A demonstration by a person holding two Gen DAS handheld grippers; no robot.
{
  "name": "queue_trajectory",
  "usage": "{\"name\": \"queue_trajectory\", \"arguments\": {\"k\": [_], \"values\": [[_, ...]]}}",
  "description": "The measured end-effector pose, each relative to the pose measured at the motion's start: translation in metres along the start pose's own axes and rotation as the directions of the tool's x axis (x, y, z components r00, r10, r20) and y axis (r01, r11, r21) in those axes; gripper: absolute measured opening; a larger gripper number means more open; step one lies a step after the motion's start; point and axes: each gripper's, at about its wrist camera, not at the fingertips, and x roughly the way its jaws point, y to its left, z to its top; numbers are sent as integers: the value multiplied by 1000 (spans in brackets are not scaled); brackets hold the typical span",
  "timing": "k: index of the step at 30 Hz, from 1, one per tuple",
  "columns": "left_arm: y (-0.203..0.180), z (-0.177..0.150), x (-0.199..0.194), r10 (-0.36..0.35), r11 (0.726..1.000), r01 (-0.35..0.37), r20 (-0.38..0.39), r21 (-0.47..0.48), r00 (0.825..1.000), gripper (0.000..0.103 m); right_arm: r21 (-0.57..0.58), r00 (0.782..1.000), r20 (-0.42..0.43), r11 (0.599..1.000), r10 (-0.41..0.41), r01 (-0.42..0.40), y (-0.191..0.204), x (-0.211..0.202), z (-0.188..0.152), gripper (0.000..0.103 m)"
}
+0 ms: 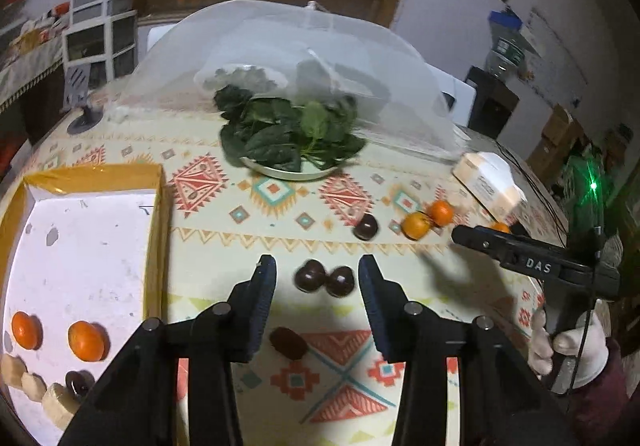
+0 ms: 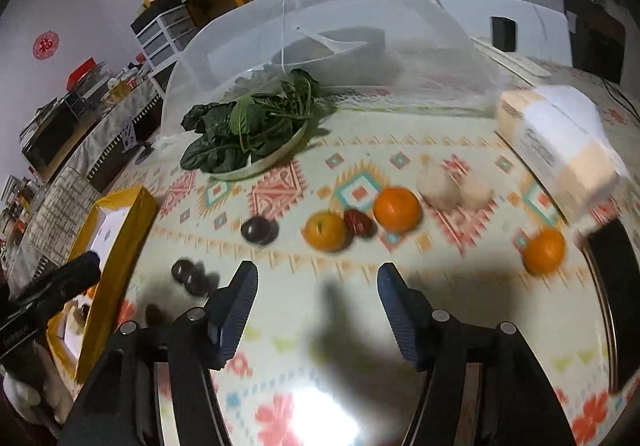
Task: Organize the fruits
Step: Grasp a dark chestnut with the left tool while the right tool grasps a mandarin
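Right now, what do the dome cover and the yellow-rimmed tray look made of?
Dome cover: looks like fine white mesh fabric, since the dishes under it show through hazily. Yellow-rimmed tray: probably cardboard or foam board, matte white floor with scuffs, and rim wrapped in glossy yellow tape that catches the light.

Tablecloth [image 1: 280, 214]: cream, coral/teal geometric print. Oranges [image 2: 397, 209] orange, round fruits [image 1: 310, 276] dark brown, greens [image 1: 288, 130] dark green, tray [image 1: 154, 246] yellow-rimmed, white inside.

The right view was pretty smeared, so the orange [image 2: 544, 250] and box [image 2: 560, 150] were just blurs, and the tray [image 1: 154, 246] got chopped off by the left view's edge.
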Motion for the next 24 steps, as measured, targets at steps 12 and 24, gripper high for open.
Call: {"name": "queue_trajectory", "arguments": {"k": [12, 24], "values": [[14, 8, 21, 10, 999, -11, -35, -50, 999, 45, -220, 975, -37, 953, -219, 206, 30, 68, 14, 50], [-6, 5, 56, 18, 1000, -20, -105, -18, 994, 47, -18, 999, -36, 999, -28, 27, -3, 28, 1, 34]]}}
